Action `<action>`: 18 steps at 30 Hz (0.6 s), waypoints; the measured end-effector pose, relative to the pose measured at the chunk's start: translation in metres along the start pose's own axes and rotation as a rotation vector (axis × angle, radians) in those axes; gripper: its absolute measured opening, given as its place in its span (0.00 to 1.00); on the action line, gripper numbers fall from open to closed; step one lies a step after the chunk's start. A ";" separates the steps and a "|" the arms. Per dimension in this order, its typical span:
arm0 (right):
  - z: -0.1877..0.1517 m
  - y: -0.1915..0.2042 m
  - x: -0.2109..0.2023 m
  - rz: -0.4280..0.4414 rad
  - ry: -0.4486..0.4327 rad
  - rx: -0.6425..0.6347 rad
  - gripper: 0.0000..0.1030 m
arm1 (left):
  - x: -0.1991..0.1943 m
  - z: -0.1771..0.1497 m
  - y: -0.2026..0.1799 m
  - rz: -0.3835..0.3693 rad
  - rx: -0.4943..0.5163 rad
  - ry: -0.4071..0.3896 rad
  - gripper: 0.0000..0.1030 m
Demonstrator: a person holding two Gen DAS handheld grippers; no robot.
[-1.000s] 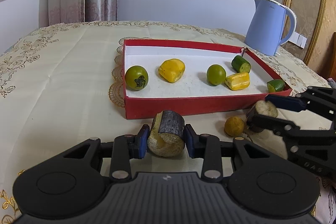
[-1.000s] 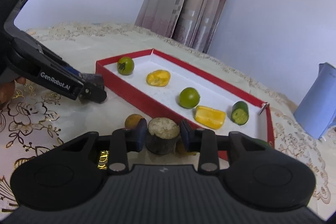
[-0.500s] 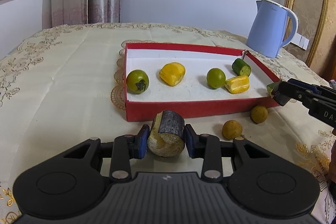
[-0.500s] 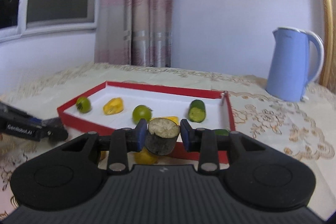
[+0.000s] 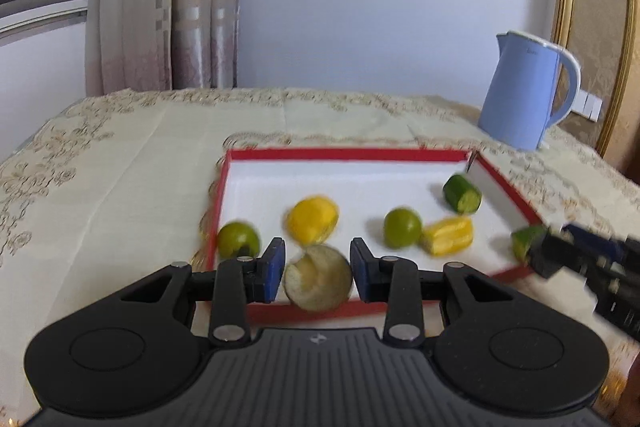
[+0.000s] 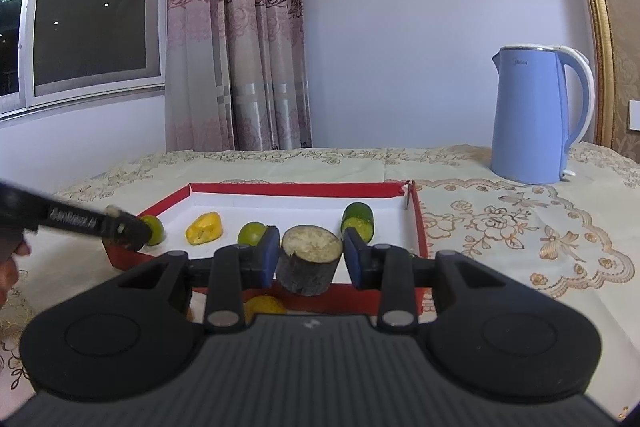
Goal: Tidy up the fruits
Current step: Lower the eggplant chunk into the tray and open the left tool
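Each gripper carries a dark-skinned chunk toward the red tray (image 5: 508,189), which fills the centre of both views. The left gripper (image 5: 318,273) pinches a pale-fleshed chunk (image 5: 318,283) at lower centre of its frame, held at the tray's near wall; the right gripper (image 6: 310,255) pinches a dark-skinned chunk (image 6: 308,259), cut face up, also at lower centre. To do the step well, each piece should probably be carried clear over the red wall and lowered onto bare white floor before the fingers spread, away from fruit already there, so nothing rolls or gets knocked. Counted in the left view, the tray holds two round green fruits (image 5: 402,227), two yellow pieces (image 5: 312,219) and two green cut pieces (image 5: 462,193), one partly hidden at the right wall. One small yellow fruit (image 6: 264,307) lies outside, below the right gripper. A single blue kettle (image 6: 532,115) stands at right.
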State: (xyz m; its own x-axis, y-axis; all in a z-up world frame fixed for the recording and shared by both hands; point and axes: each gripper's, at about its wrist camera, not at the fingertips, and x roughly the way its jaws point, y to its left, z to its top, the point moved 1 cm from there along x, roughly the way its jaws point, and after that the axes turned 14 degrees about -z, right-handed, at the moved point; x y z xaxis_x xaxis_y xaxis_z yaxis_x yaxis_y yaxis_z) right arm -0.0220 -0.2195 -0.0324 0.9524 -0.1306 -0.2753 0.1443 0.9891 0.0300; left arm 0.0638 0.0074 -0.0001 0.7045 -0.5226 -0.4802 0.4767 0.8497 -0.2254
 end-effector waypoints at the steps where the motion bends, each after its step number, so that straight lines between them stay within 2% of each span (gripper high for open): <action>1: 0.000 0.000 0.000 -0.002 0.001 0.001 0.32 | 0.001 0.003 -0.001 -0.001 0.002 -0.007 0.34; 6: -0.001 -0.001 -0.001 -0.001 0.005 0.006 0.32 | 0.019 0.013 -0.005 0.012 0.024 0.001 0.34; 18: 0.001 -0.002 0.001 0.002 0.014 0.017 0.32 | 0.057 0.010 -0.005 0.038 0.046 0.061 0.32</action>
State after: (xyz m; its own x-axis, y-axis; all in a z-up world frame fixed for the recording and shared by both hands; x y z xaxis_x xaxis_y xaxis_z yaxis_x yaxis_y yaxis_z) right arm -0.0209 -0.2217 -0.0320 0.9488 -0.1279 -0.2887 0.1474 0.9880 0.0465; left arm 0.1070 -0.0273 -0.0184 0.6894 -0.4839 -0.5390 0.4752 0.8637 -0.1676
